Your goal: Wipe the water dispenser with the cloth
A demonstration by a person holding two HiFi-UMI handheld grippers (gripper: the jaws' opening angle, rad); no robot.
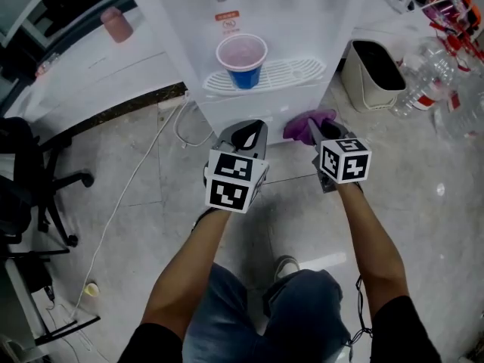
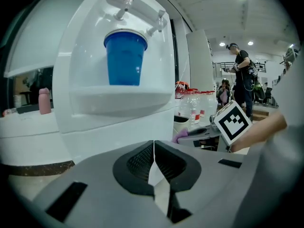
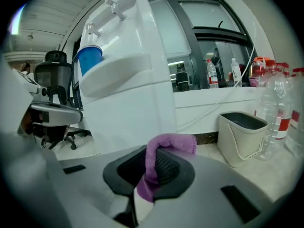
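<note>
The white water dispenser (image 1: 265, 21) stands on the floor ahead of me, with a blue cup (image 1: 243, 60) on its drip tray (image 1: 295, 72) under the taps. My right gripper (image 1: 310, 129) is shut on a purple cloth (image 1: 306, 123), held just in front of the dispenser's lower front panel. In the right gripper view the purple cloth (image 3: 156, 167) hangs pinched between the pads, with the dispenser (image 3: 128, 94) close ahead on the left. My left gripper (image 1: 246, 136) is shut and holds nothing; it points at the dispenser (image 2: 114, 103) below the blue cup (image 2: 125, 57).
A beige bin (image 1: 370, 74) stands right of the dispenser, with clear plastic bottles (image 1: 431, 82) beyond it. A white cable (image 1: 144, 165) runs over the tiled floor at the left. An office chair (image 1: 30, 187) stands far left. A pink bottle (image 1: 117, 23) sits on the counter.
</note>
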